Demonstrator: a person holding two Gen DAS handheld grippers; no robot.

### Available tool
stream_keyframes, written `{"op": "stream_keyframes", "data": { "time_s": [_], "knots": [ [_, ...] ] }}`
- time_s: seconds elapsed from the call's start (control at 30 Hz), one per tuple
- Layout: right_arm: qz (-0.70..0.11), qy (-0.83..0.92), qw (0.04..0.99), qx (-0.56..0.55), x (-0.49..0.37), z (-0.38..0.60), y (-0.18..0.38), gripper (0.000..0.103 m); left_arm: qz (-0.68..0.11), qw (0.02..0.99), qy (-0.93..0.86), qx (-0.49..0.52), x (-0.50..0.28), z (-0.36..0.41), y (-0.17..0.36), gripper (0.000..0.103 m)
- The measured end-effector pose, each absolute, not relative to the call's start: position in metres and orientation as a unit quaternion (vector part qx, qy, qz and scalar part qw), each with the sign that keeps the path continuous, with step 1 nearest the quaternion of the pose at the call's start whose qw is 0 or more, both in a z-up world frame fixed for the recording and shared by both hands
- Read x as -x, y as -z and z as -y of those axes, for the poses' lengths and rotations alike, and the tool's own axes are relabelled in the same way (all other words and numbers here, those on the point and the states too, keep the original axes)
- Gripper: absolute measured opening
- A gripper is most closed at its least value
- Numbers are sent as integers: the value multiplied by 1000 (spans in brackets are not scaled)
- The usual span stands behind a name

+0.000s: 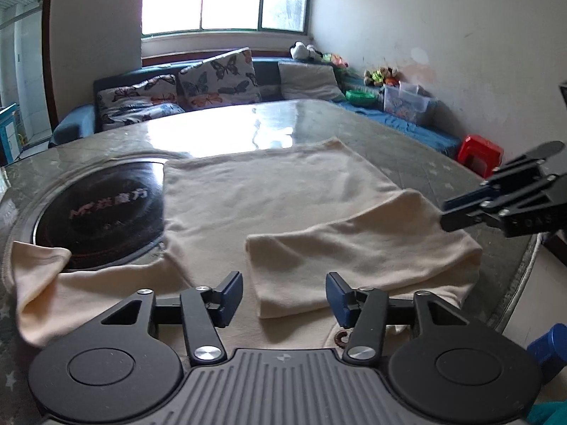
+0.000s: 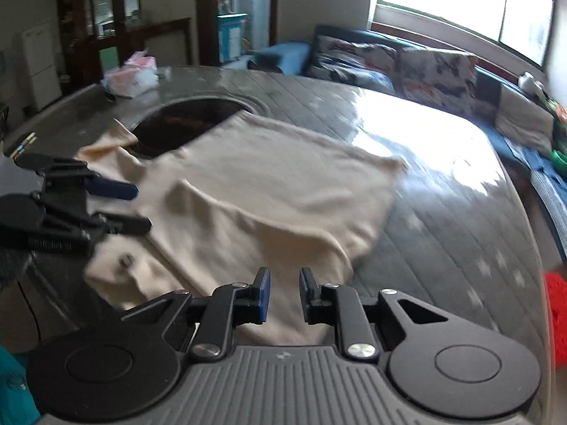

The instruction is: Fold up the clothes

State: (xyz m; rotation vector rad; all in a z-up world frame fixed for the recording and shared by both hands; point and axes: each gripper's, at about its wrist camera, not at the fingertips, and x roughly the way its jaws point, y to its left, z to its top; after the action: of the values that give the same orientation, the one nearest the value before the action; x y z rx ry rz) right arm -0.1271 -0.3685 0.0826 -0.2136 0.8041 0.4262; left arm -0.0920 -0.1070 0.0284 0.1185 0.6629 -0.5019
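Observation:
A cream shirt (image 1: 269, 191) (image 2: 265, 177) lies spread on the round glass-topped table (image 1: 407, 141) (image 2: 443, 212). Its right sleeve (image 1: 354, 248) is folded across the body, its end lying near the front edge. The other sleeve (image 1: 39, 265) lies rumpled over the rim of a black inset cooker (image 1: 106, 209) (image 2: 184, 120). My left gripper (image 1: 284, 295) (image 2: 140, 208) hovers over the folded sleeve's end, jaws apart, the pads not pressing on the cloth. My right gripper (image 2: 285, 294) (image 1: 448, 212) is at the shirt's right fold, jaws a narrow gap apart, with cloth below them and nothing pinched.
A sofa with butterfly cushions (image 1: 219, 78) runs behind the table under the window. A red stool (image 1: 480, 152) stands off the table's right side. A tissue pack (image 2: 131, 78) sits at the table's far left, and the table's edge is close on my side.

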Motion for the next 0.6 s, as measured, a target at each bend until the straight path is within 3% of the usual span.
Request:
{"op": "stream_keyframes", "data": {
  "time_s": [0.17, 0.23, 0.33, 0.5, 0.57, 0.6],
  "knots": [
    [-397, -193, 895, 63, 135, 390, -68, 19, -327, 911, 240, -70, 92, 114, -23, 33],
    [-398, -195, 895, 56, 137, 394, -65, 20, -325, 913, 235, -76, 92, 114, -22, 15],
    [-391, -195, 898, 50, 138, 398, -67, 26, -320, 917, 226, -78, 90, 112, -24, 6],
    [-381, -192, 903, 48, 142, 401, -70, 34, -323, 919, 215, -73, 89, 107, -29, 9],
    [-382, -193, 903, 50, 144, 400, -70, 36, -328, 918, 212, -68, 90, 105, -30, 14],
    [-381, -194, 902, 53, 146, 399, -70, 37, -331, 918, 211, -66, 90, 104, -30, 23]
  ]
}}
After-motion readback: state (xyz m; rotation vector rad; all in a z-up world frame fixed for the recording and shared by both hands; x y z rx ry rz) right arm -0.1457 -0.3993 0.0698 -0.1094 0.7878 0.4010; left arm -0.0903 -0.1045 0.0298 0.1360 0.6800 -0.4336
